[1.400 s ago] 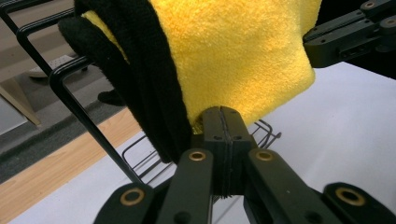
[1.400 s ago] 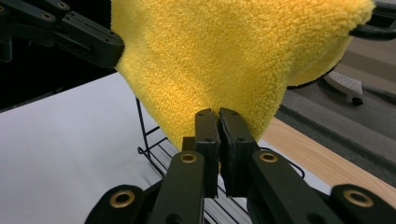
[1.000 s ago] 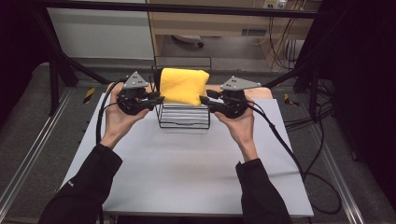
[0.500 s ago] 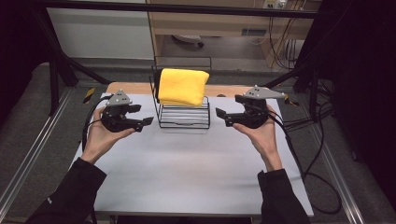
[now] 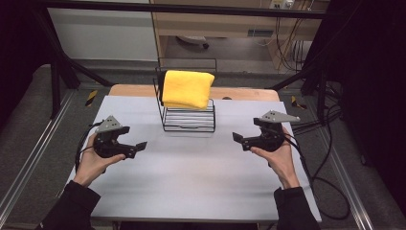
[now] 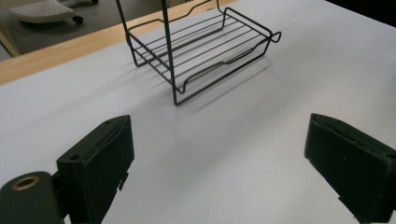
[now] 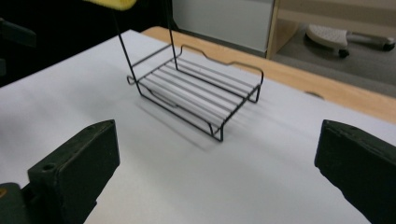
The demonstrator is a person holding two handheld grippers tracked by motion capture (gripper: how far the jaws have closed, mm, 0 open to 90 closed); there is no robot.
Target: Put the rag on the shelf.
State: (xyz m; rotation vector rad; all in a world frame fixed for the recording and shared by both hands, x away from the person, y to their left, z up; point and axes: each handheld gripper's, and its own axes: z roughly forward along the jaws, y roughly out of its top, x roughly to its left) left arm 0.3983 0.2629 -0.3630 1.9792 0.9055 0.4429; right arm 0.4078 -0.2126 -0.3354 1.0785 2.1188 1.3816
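While I watch from the high view: folded yellow towel [image 5: 187,89] lies on the top tier of the black wire rack [image 5: 188,120], at 12 o'clock on the white table [image 5: 191,182].
Left gripper [image 5: 141,145]: 8 o'clock of the rack, jaws just opened wide, nothing between.
Right gripper [image 5: 235,137]: 4 o'clock, the same.
Gripper views: the rack's bare lower shelf [image 6: 205,44]; a yellow edge [image 7: 112,3] atop the right one.
In the way: nothing between jaws and rack.

The wire rack [image 5: 187,117] with the folded yellow towel [image 5: 187,89] on top stands mid-worktop [image 5: 191,182], toward the far edge. Bare surface lies on both sides and all across the near half, where each tool could pass freely.
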